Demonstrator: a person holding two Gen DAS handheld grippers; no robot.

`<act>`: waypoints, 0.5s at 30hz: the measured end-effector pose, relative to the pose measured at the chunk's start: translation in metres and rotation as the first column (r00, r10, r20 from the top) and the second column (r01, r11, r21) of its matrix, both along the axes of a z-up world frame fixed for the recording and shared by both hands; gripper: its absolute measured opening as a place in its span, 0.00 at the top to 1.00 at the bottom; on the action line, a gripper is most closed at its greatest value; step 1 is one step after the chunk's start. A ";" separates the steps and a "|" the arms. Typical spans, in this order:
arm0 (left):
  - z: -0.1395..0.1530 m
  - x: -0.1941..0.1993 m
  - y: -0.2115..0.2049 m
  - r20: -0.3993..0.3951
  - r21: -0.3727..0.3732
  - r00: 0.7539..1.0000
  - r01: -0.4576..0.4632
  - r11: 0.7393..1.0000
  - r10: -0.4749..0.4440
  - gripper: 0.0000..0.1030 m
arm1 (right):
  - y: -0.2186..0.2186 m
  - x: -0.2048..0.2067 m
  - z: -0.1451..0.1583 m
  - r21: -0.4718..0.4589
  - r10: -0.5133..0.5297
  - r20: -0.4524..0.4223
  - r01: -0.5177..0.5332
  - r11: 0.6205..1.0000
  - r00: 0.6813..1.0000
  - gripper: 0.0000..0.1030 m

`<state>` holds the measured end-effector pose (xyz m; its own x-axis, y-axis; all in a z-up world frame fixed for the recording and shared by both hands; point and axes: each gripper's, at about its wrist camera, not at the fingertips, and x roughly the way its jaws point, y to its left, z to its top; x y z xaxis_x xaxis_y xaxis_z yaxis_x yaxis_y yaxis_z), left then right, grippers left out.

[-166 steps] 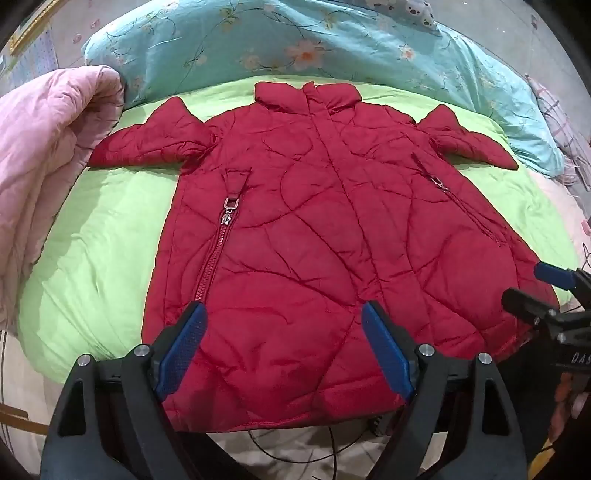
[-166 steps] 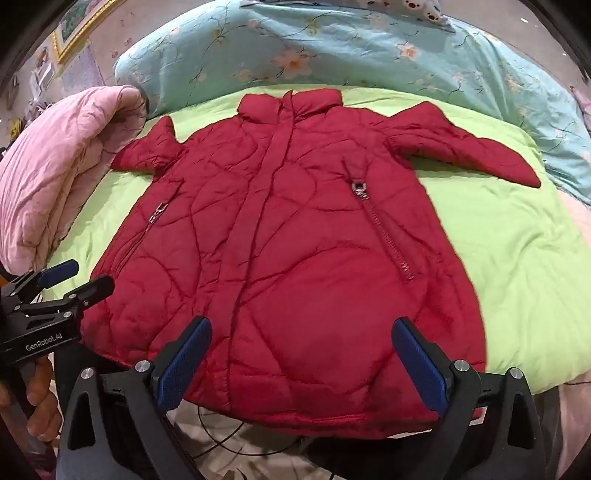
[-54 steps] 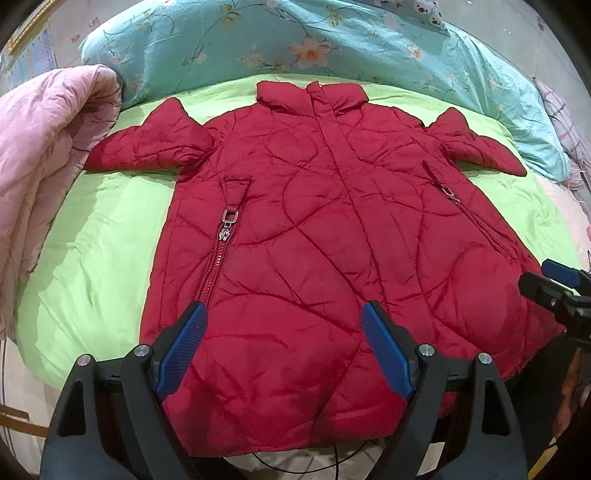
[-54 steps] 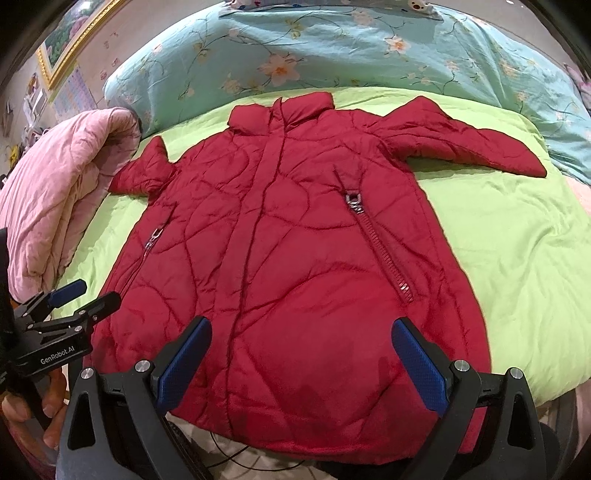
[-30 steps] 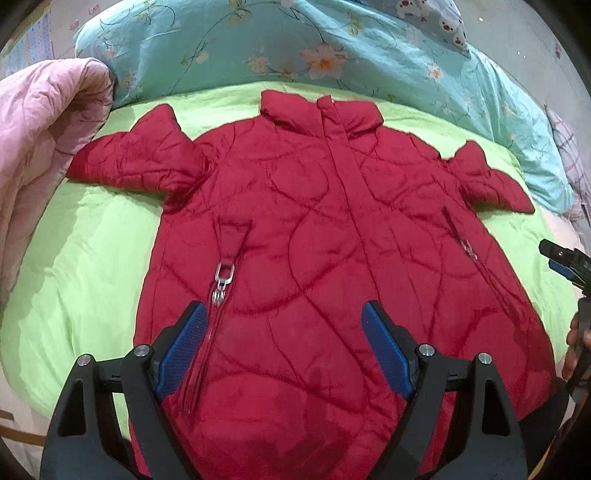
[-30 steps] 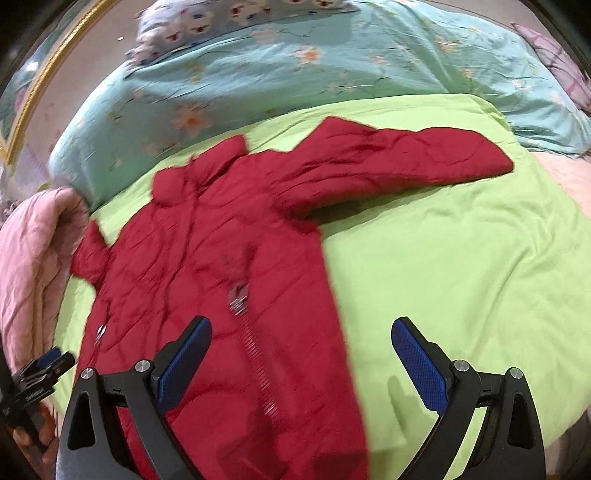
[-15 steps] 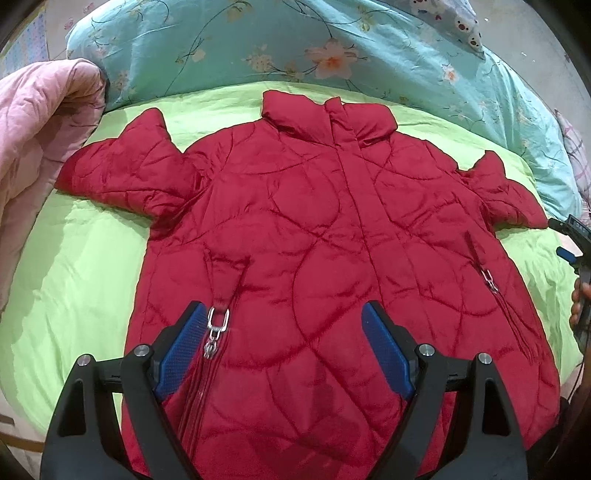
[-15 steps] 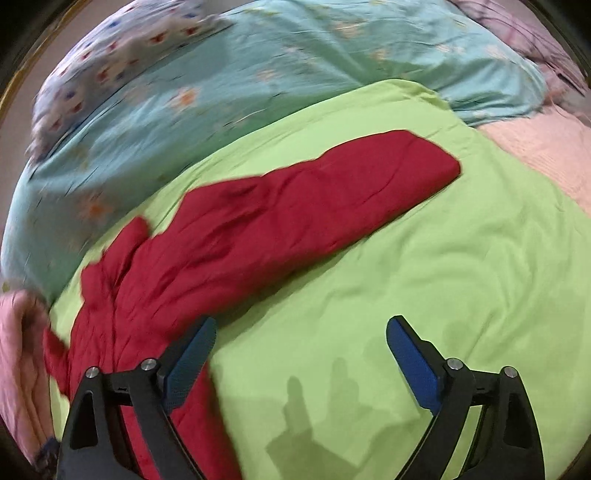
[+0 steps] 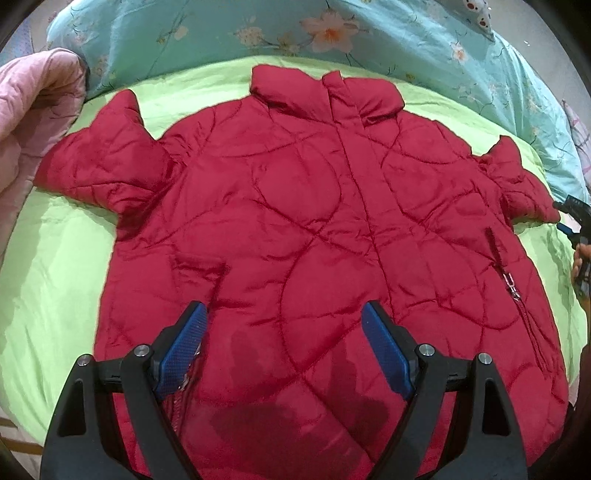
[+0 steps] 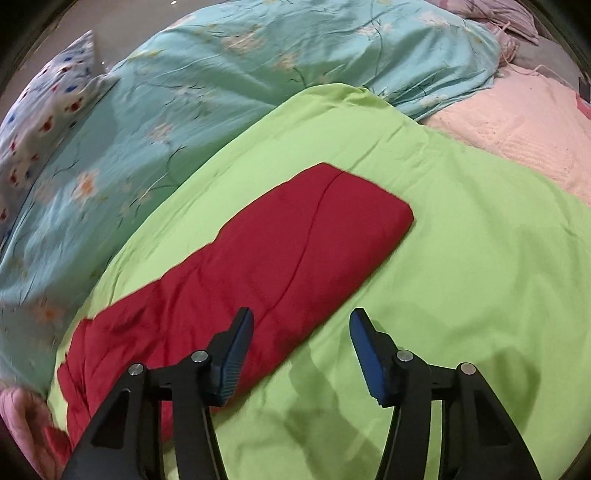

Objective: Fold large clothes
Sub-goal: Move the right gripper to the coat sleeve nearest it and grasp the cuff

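The red quilted coat (image 9: 314, 229) lies flat, front up, on my green bedspread (image 10: 461, 258), collar toward the floral teal duvet (image 9: 207, 33), nothing folded yet. A second ago my right gripper (image 10: 301, 339) faced the coat's body; now it is over the outstretched sleeve (image 10: 295, 243), jaws just narrowed but pinching nothing, one pad over the fabric, so I judge a sleeve fold is next. My left gripper (image 9: 282, 347) hangs spread over the lower front, empty; there are no containers here.

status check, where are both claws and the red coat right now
Left claw open over red coat, holding nothing. Right claw just been closing, nothing between pads, nearing sleeve. Coat flat on green quilt, unfolded. Nothing blocking.
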<state>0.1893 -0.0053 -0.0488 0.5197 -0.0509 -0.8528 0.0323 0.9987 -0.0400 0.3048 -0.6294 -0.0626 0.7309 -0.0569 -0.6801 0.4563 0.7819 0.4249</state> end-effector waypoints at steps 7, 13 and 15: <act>-0.010 0.011 -0.006 -0.021 -0.004 1.000 0.003 1.000 -0.003 0.17 | -0.016 0.028 -0.027 0.097 -0.021 -0.027 0.024 0.995 0.999 0.49; -0.016 0.018 -0.006 -0.035 -0.019 0.999 -0.002 1.000 0.001 0.17 | -0.005 0.016 -0.034 0.151 -0.058 0.041 0.051 0.987 0.997 0.48; -0.017 0.019 -0.005 -0.036 -0.025 0.999 -0.005 1.000 0.004 0.17 | -0.003 0.011 -0.034 0.183 -0.079 0.043 0.070 0.981 0.996 0.49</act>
